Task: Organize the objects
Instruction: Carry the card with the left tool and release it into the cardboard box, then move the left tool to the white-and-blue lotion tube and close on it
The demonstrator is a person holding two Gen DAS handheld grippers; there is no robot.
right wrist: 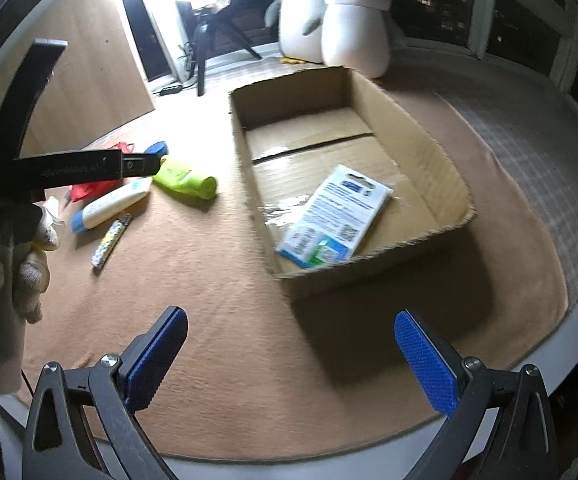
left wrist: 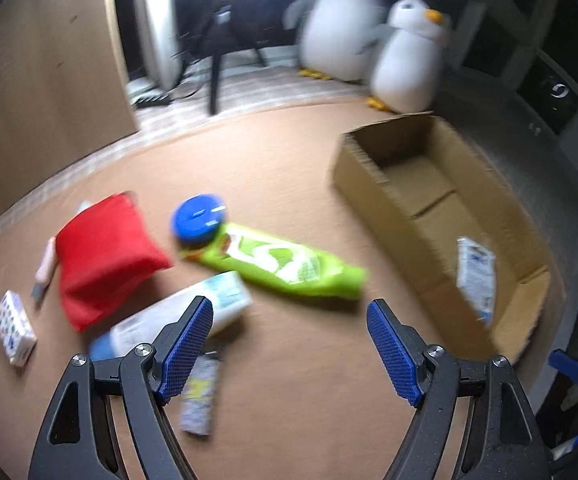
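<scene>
Your brown mat (right wrist: pixel 217 320) carries a cardboard box (right wrist: pixel 445 148) holding one blue-white packet (right wrist: pixel 337 216). Your left tool (left wrist: pixel 289 344) and right tool (right wrist: pixel 289 360) both gape wide, holding nothing.

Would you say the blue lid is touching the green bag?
Touching: in the left wrist view the blue lid overlaps the green bag end, with no gap visible.

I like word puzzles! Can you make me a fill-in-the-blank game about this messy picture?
1. The blue-and-white packet lies inside the ___ box.
2. The pouch beside the green bag is ___.
3. Both the left hand-held gripper and the right hand-held gripper are ___.

Missing words: cardboard; red; open
</scene>
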